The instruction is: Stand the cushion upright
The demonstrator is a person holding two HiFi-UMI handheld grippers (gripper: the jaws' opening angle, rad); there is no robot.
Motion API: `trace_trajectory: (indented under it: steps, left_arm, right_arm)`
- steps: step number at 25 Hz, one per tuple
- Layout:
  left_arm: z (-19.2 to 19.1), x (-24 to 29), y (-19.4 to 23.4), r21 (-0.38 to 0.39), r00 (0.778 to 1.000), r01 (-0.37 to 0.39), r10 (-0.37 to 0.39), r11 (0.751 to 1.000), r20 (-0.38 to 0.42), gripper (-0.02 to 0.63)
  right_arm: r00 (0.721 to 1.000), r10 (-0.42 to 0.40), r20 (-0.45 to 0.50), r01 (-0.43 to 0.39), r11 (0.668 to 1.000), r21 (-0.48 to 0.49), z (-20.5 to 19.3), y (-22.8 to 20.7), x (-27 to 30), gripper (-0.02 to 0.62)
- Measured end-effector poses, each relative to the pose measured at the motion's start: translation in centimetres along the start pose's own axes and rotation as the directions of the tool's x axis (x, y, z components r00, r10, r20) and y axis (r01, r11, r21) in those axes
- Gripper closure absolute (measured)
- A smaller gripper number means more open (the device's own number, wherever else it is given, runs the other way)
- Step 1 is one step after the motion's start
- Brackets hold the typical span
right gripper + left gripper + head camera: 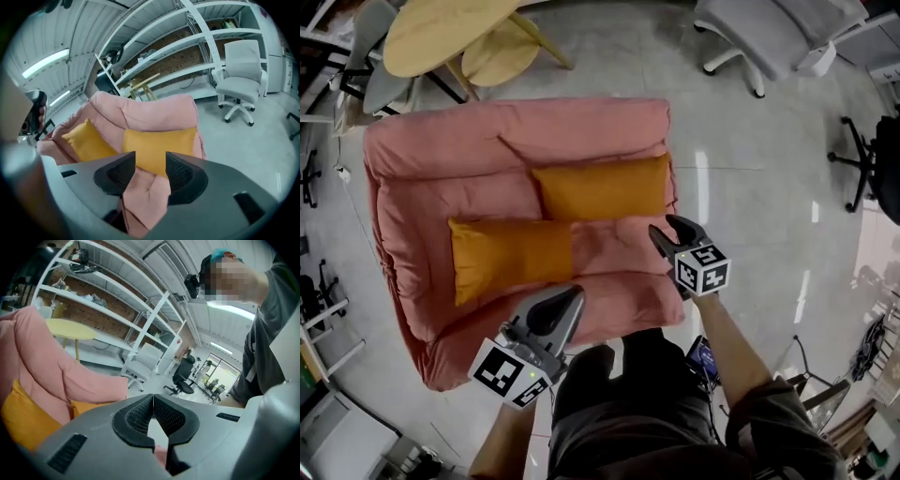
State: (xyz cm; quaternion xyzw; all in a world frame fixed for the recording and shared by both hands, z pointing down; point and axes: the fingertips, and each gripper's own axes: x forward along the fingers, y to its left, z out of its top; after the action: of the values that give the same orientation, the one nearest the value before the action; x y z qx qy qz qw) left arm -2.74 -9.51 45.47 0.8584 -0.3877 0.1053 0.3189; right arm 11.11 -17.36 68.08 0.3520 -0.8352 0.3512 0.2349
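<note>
Two orange cushions are on the pink sofa. The right cushion rests against the backrest, and the left cushion lies flat on the seat. My left gripper is shut and empty, hovering over the sofa's front edge below the flat cushion. In the left gripper view the closed left gripper points past the sofa, with a cushion at the left edge. My right gripper is open beside the sofa's right end. Through the open right gripper I see the near cushion and the other cushion.
A yellow round table and a stool stand behind the sofa. A white office chair is at the back right, a black chair at the right edge. White shelving lines the wall. The person's legs are at the sofa front.
</note>
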Motion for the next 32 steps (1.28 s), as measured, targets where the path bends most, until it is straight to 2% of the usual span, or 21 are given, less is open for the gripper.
trace_trajectory:
  steps: [4,9,13,16,18,20,25,28,32]
  left_arm:
    - [-2.4,2.6,1.3,-0.021,0.998,0.008,-0.009,1.000,-0.066,0.595]
    - [-5.1,4.7,2.9,-0.083,0.992,-0.005,-0.006,0.997,-0.129,0.595]
    - [-6.4,5.0,3.9,-0.114,0.985,-0.021,0.001,0.993,-0.174,0.594]
    - [-6.6,5.0,4.5,-0.117,0.981,-0.032,0.008,0.993,-0.193,0.594]
    - [-6.3,4.9,4.4,-0.116,0.981,-0.030,0.007,0.993,-0.194,0.594]
    - [-5.5,4.8,4.2,-0.111,0.983,-0.025,0.004,0.994,-0.182,0.594]
    - [-2.7,2.8,2.9,-0.089,0.993,-0.007,-0.003,0.996,-0.118,0.595]
    - [-1.5,0.3,2.4,-0.079,0.997,-0.007,0.001,0.997,-0.077,0.594]
    - [-0.1,-4.1,2.5,-0.072,1.000,-0.015,0.014,0.997,-0.016,0.595]
  right_arm:
    - [0.993,-0.061,-0.102,0.062,0.998,0.004,-5.2,-5.5,4.3,0.405]
    - [0.965,-0.089,-0.246,0.068,0.993,-0.094,-11.2,-10.4,8.8,0.379]
    - [0.944,-0.092,-0.316,0.022,0.976,-0.218,-13.2,-11.9,11.7,0.376]
    - [0.941,-0.094,-0.326,0.009,0.967,-0.254,-13.1,-11.8,12.9,0.395]
    - [0.947,-0.109,-0.303,0.020,0.959,-0.283,-12.0,-11.1,12.5,0.490]
    - [0.956,-0.120,-0.268,0.034,0.952,-0.304,-10.4,-10.0,11.4,0.531]
    - [0.984,-0.097,-0.147,0.041,0.936,-0.349,-4.2,-5.2,7.0,0.548]
    - [0.998,-0.042,-0.052,0.019,0.925,-0.380,0.9,0.0,4.8,0.549]
    - [0.998,0.021,0.065,0.010,0.896,-0.445,7.8,7.8,3.4,0.552]
